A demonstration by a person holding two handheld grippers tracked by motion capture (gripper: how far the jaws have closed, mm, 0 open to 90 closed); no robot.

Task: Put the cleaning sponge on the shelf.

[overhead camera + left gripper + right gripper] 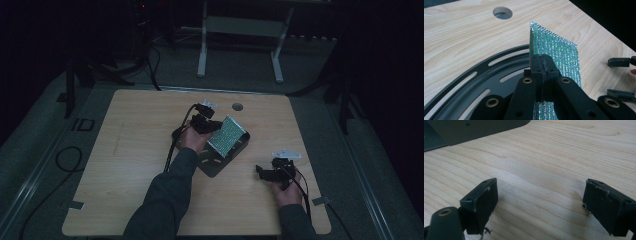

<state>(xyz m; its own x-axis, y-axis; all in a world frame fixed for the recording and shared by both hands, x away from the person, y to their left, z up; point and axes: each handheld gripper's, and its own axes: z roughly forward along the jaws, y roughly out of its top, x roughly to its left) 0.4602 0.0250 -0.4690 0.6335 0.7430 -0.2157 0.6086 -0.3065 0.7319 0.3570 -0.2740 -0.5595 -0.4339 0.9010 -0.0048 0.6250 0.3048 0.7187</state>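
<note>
A flat silver-green foil pouch stands tilted over a black slotted metal plate in the middle of the table. My left gripper is shut on the pouch's near edge. In the left gripper view the two jaws meet on the foil pouch, which rises edge-on above them, with the black slotted plate below. My right gripper rests low over the bare wood to the right of the plate, open, nothing between its fingers. In the right gripper view its pads stand wide apart above the tabletop.
The wooden table has a round cable hole near its far edge. Cables trail from both grippers. Metal stand legs stand on the floor behind the table. A corner of the black plate lies ahead of the right gripper.
</note>
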